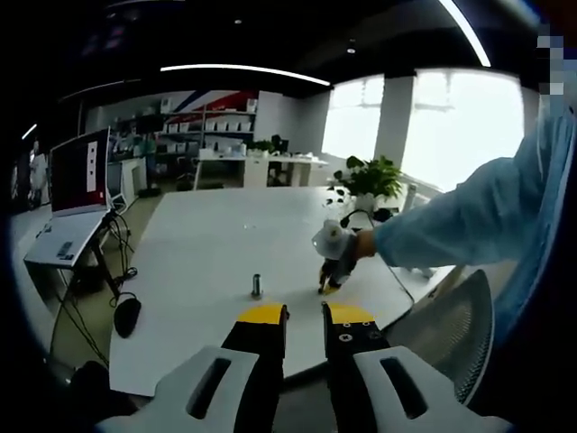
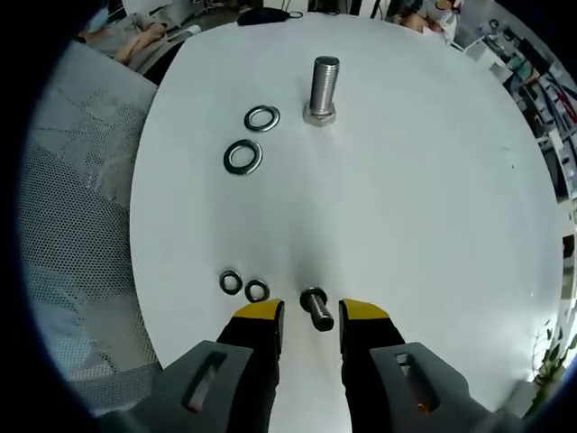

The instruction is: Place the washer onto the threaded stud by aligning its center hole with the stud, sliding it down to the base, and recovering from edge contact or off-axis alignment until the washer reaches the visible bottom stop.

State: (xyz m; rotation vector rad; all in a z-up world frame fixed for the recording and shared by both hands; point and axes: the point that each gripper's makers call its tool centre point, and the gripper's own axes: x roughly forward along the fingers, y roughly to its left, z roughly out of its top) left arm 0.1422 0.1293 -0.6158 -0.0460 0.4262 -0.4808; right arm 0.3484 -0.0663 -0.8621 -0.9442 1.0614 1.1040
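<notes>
In the right gripper view a tall threaded stud (image 2: 323,88) stands upright on the white table (image 2: 433,198), far from me. Two large washers (image 2: 262,118) (image 2: 243,156) lie flat to its left. Two small washers (image 2: 231,281) (image 2: 257,290) lie close by. A short small stud (image 2: 315,307) stands between the tips of my right gripper (image 2: 311,316), which is open with nothing held. In the left gripper view the stud (image 1: 256,286) is small near the table's front edge. My left gripper (image 1: 305,316) is open and empty. The right gripper (image 1: 330,275), in a gloved hand, hovers right of the stud.
A mesh chair (image 1: 446,329) stands at the table's near right and also shows in the right gripper view (image 2: 77,189). A laptop (image 1: 79,171) on a side stand and a mouse (image 1: 127,316) are at the left. A potted plant (image 1: 371,178) sits at the table's far end.
</notes>
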